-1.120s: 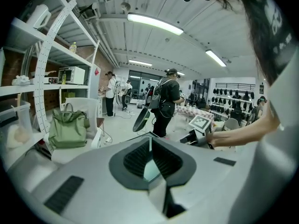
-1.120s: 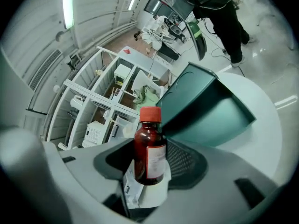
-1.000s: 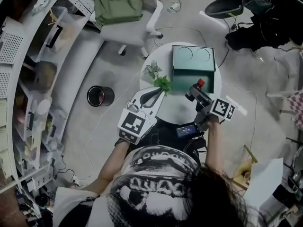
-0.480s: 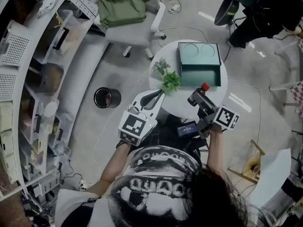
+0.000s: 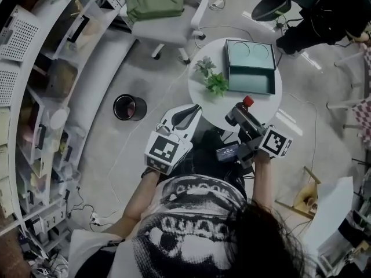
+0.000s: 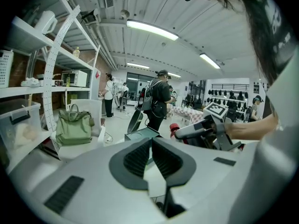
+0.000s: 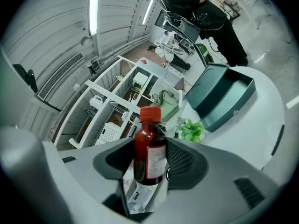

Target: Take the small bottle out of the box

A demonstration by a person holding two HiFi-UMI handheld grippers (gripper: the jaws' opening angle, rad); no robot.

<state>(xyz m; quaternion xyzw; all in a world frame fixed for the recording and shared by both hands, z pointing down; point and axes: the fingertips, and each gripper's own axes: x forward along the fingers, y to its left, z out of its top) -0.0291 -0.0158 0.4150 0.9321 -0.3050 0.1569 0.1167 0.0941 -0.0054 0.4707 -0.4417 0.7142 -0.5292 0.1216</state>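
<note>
A: Where was the small bottle (image 7: 148,141) found?

B: Out of the box (image 5: 250,86). It was held upright in the right hand-held gripper (image 7: 150,158), over the near edge of the round desk (image 5: 215,110). The box was left open on the far side of the desk, well apart from the bottle.

A: How was it gripped?

B: The jaws were set fairly wide and closed on the bottle body. The ribbed pads (image 7: 183,160) were pressed on the labelled middle, and the red cap was left clear above them.

A: And the left hand-held gripper (image 6: 152,148)?

B: Its jaws were brought together with nothing between them. It was held low, beside the desk.

A: How is the bottle expected to handle?

B: It was judged light and stiff, so no squash is expected under the pads. Glass or plastic could not be told from the dark red wall. It is best treated as breakable. The bare wall was judged smooth and likely slippery. More friction is expected on the paper label.

A: Where should it be held?

B: The labelled mid-body, below the shoulder, was judged the right place. The cap and neck are best avoided, since the bottle could swing or twist there. Only moderate squeeze was judged necessary.
</note>
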